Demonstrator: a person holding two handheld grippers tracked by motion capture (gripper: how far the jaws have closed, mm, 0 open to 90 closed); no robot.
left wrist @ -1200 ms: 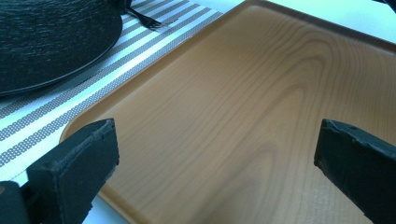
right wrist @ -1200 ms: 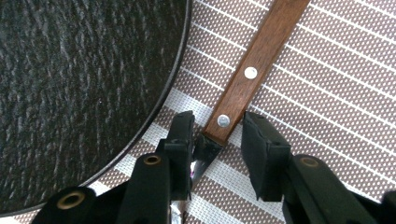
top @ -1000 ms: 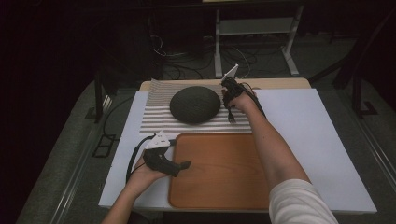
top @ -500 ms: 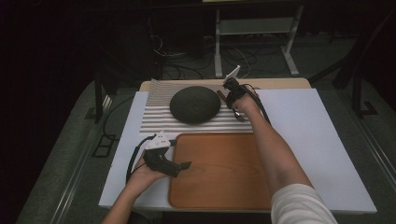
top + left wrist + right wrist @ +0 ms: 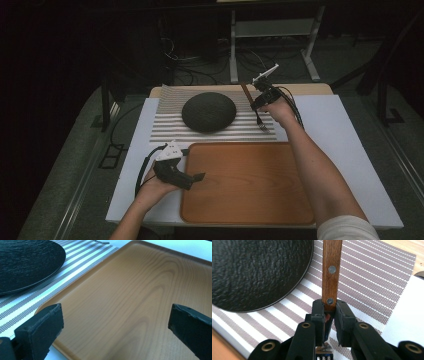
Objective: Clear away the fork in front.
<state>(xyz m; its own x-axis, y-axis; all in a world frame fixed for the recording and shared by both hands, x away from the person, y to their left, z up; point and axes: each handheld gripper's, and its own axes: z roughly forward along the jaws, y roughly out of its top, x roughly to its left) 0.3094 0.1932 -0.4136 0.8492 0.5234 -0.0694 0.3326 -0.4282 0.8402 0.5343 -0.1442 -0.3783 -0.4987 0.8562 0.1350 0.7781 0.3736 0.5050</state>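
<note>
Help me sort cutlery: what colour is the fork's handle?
Brown wood with metal rivets: the fork handle, clamped in the right hand-held gripper, clearest in the right gripper view.

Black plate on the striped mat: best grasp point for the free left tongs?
Take the plate at its near-left rim, coming in low from the tray side. It lies flat on the mat, so the thin edge is probably the one part the open left tongs can pinch.

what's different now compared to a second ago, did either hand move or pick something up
The right tool has lifted the wooden-handled fork off the striped placemat beside the black plate; its tines hang down, handle tilted up. A second ago that tool was low at the plate's right edge. The left tool stays open over the wooden tray; plate, placemat and tray are unmoved.
</note>
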